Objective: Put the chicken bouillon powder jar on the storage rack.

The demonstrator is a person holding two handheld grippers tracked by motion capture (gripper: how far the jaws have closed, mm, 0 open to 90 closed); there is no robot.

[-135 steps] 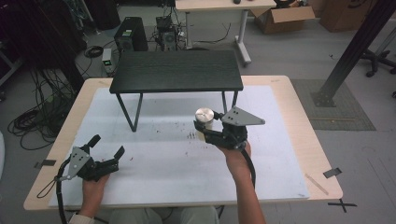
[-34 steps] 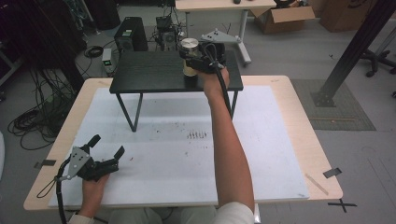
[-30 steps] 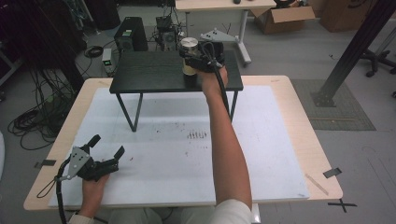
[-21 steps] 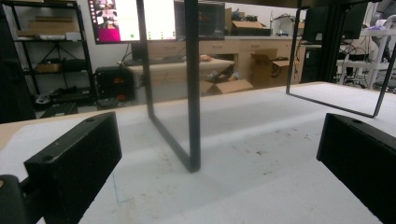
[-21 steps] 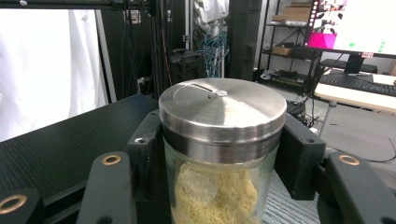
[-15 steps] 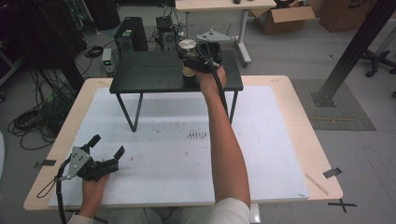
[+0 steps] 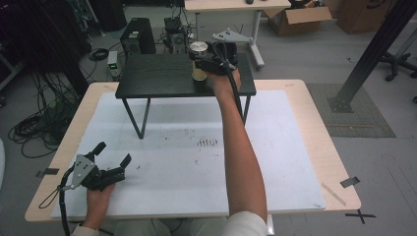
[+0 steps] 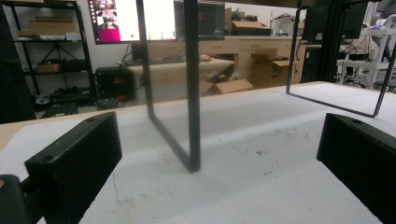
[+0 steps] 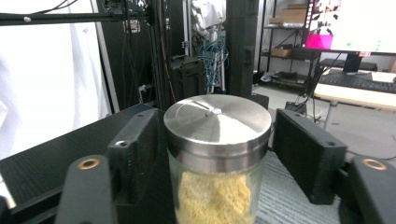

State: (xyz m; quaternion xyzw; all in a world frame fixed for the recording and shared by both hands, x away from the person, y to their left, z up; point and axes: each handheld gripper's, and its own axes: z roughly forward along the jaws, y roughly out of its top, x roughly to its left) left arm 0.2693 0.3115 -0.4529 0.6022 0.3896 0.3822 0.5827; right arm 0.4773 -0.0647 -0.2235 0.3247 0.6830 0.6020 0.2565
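Observation:
A glass jar with a steel lid and yellow contents stands upright on the small black table near its back right part. My right gripper reaches over the table with the jar between its jaws. Those jaws have just been opening, and in the right gripper view a narrow gap shows beside the lid, so the pads no longer press on it. My left gripper rests open on the white mat at the front left, with nothing between its jaws.
The black table's thin legs stand on the white mat, which covers most of the wooden tabletop. Behind the table are computers, cables and a second desk. A black post rises at the right.
The jar went from above the white mat up onto the black table. Over the last second the right hand stays at the jar. The left gripper has not moved.

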